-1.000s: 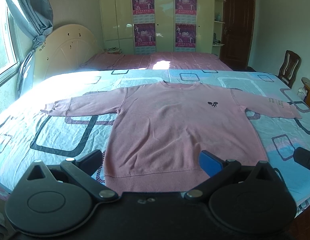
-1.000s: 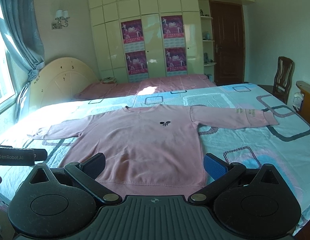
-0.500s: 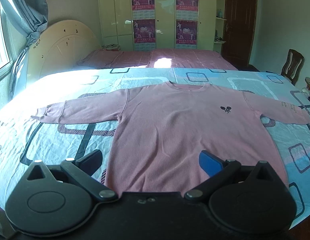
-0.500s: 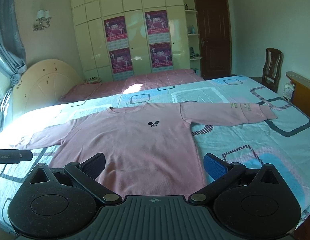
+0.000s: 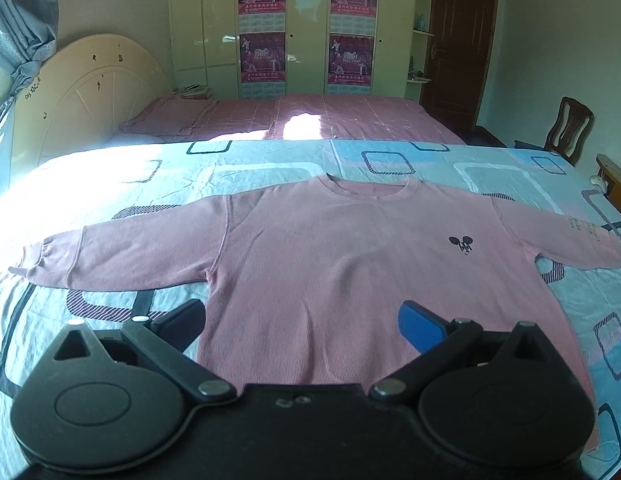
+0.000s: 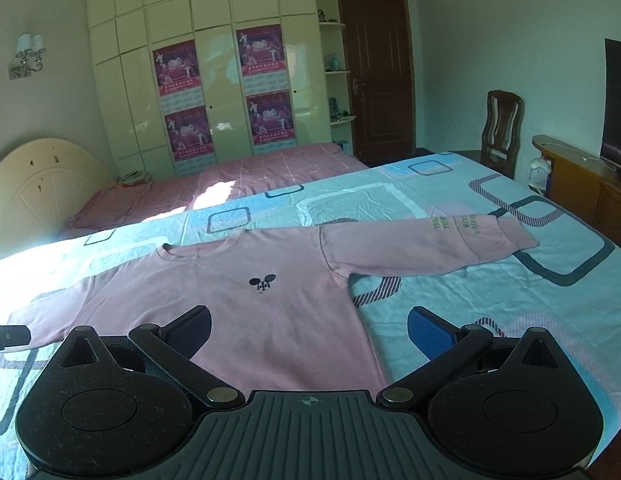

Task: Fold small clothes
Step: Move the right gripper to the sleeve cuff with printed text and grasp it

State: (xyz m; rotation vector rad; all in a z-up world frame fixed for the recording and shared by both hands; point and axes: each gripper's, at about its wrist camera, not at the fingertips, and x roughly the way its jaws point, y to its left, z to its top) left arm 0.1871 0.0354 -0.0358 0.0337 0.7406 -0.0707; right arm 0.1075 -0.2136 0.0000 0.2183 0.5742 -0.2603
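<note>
This is a bedroom in a home. A large bed (image 6: 450, 280) with a pale blue patterned sheet fills the near part, and a second bed (image 6: 250, 176) with a pink cover lies beyond it, with a cream arched headboard (image 5: 86, 96) at the left. The far wall holds a tall cream wardrobe (image 6: 214, 60) hung with posters (image 6: 266, 60), beside a dark wooden door (image 6: 378, 76). A wooden chair (image 6: 502, 128) stands at the right, a curtain (image 5: 18, 20) at the left.

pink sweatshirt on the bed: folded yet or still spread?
Spread. The pink sweatshirt lies flat on the bedspread, front up, both sleeves straight out sideways, no fold visible.
</note>
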